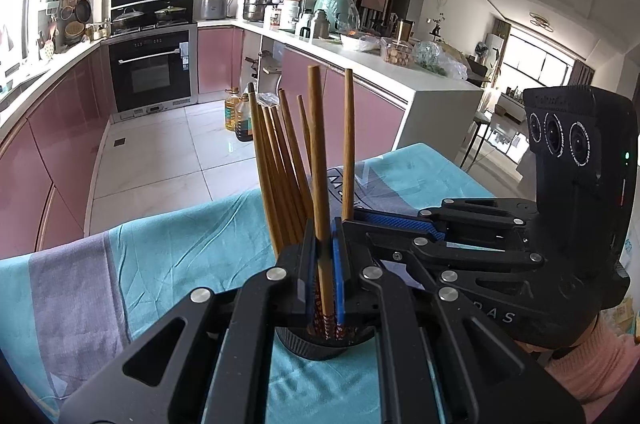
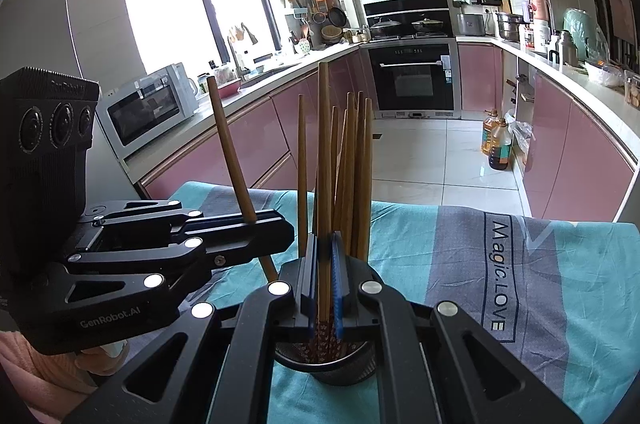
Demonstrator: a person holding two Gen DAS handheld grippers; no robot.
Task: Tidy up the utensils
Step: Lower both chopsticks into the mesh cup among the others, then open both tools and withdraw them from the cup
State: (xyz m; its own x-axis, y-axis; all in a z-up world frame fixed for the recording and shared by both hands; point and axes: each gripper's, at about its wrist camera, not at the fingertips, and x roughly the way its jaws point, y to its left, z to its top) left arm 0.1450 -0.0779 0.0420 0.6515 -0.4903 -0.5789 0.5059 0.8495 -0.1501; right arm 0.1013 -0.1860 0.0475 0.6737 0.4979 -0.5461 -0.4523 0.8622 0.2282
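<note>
Left gripper (image 1: 323, 272): clamped tight on one wooden chopstick (image 1: 318, 152), blue pads pressed against the shaft on both sides.
Left chopstick: held nearly upright, blunt end high, patterned tip reaching down into the mouth of the holder (image 1: 316, 346).
Right gripper (image 2: 325, 282): closed just as tightly on a second chopstick (image 2: 325, 160), no gap showing beside the stick.
Right chopstick: upright, thick end at the top, decorated lower end dipping into the same holder, seen from the right wrist as a dark mesh cup (image 2: 344, 364).
Grippers, relative: close together over the cup, coming in from opposite sides; each visible from the other's camera with its chopstick rising above its closed fingers.
Holder: dark round cup standing on the cloth, directly under both sets of fingertips.
Bundle (image 1: 280, 176): several more brown chopsticks already standing in the cup, fanning out and leaning away from the left camera; the same cluster (image 2: 354, 176) just behind the right gripper's stick.
Cloth (image 1: 192, 240): teal and grey-striped, printed lettering on the grey band, covering the table.
Sleeve (image 1: 592, 364): pink knit cuff behind the right gripper's body.
Background: pink-fronted kitchen cabinets, built-in oven (image 2: 412, 80), oil bottles (image 1: 238, 118) on the tiled floor.
</note>
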